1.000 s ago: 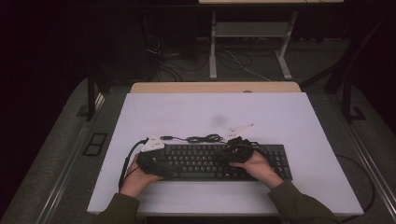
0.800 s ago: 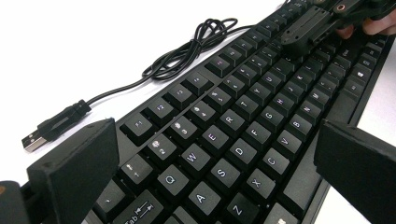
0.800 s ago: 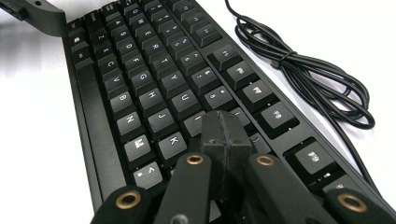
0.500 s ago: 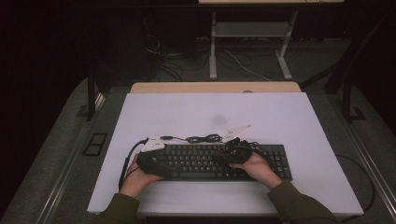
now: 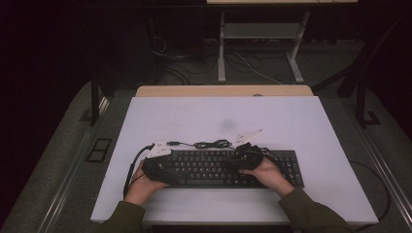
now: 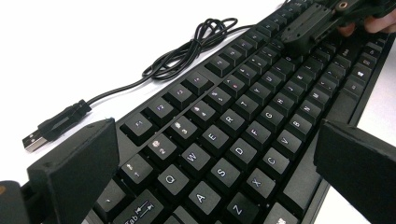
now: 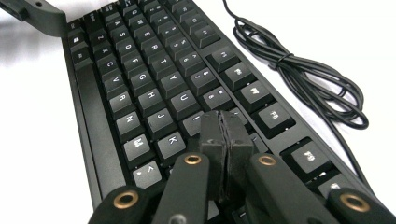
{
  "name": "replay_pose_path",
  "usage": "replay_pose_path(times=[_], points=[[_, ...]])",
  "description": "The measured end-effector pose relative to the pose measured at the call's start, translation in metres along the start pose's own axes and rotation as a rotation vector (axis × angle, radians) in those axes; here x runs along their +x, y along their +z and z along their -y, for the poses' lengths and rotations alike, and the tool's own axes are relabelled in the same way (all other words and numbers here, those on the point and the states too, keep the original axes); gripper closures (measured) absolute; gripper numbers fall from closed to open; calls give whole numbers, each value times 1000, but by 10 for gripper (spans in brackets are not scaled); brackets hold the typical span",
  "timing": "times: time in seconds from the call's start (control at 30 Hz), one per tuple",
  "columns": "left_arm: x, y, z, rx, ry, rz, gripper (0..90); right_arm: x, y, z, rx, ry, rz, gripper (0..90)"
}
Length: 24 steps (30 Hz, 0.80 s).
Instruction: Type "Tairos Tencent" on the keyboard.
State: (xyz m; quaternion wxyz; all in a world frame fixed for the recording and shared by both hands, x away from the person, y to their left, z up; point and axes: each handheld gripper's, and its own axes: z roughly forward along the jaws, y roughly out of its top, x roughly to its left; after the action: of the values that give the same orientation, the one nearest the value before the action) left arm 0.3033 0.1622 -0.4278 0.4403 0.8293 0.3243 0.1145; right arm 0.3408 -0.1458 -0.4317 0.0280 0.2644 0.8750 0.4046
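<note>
The black full-size plastic keyboard (image 5: 228,167) is laid at 6 o'clock on the white desk (image 5: 194,121); the left tongs (image 6: 210,154) are spread wide over its end to steady it, the right tongs (image 7: 226,140) pressed closed, seemingly as one key-pressing tip.

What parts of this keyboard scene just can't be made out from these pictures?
- Key under the right gripper: its shut jaws cover the legend, right gripper view.
- Keyboard near corner: cut off by the bottom edge, left gripper view.
- Key legends: too small in the high view.
- Cable far end: runs off the top edge, right gripper view.
</note>
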Motion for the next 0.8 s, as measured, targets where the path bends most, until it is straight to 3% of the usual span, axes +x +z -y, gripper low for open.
replay_pose_path(times=[0.17,0.4,0.63,0.8], points=[[0,0,0,0,1,-1,0,0,-4,-1,-28,6,-18,812],[0,0,0,4,8,2,0,1,-8,-2,-54,11,-39,621],[0,0,0,1,3,-2,0,-2,-11,-1,-76,31,-13,428],[0,-1,0,3,8,0,14,-4,-12,0,-74,36,9,339]])
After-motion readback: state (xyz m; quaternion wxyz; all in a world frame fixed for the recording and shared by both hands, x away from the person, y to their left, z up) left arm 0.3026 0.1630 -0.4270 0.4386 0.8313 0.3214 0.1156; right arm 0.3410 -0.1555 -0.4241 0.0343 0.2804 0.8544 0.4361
